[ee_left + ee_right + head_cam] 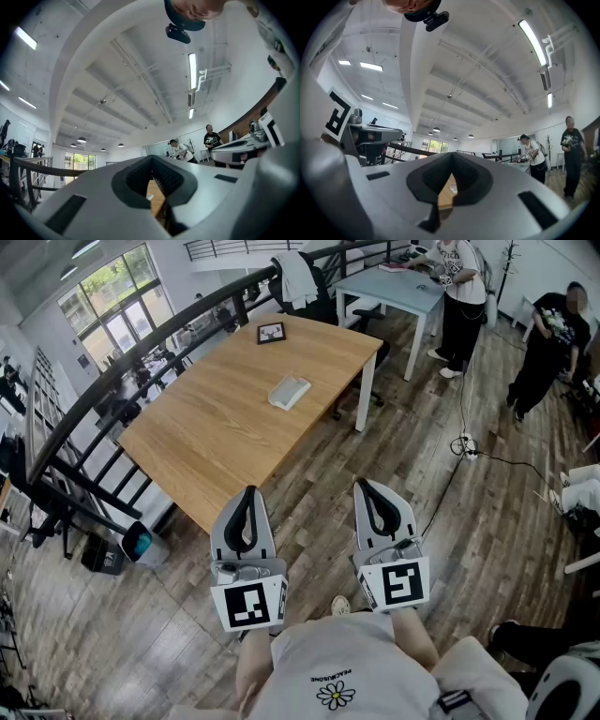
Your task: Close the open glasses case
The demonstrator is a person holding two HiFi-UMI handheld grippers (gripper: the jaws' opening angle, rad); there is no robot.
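The pale grey glasses case (289,391) lies on the wooden table (216,427), well ahead of both grippers; I cannot tell from here how far its lid is open. My left gripper (249,491) and right gripper (364,485) hang side by side over the floor, short of the table's near corner. Both are shut with nothing between their jaws. In the left gripper view the shut gripper (151,158) frames a sliver of table with the case (150,196). In the right gripper view the gripper (451,154) is also shut, and the case (453,188) shows beyond it.
A black picture frame (271,332) lies at the table's far end. A dark railing (112,381) runs along the left. Behind stand a chair with a white garment (298,279) and a blue-grey table (389,285) with a person (459,296). Another person (548,343) and a floor cable (469,451) are at right.
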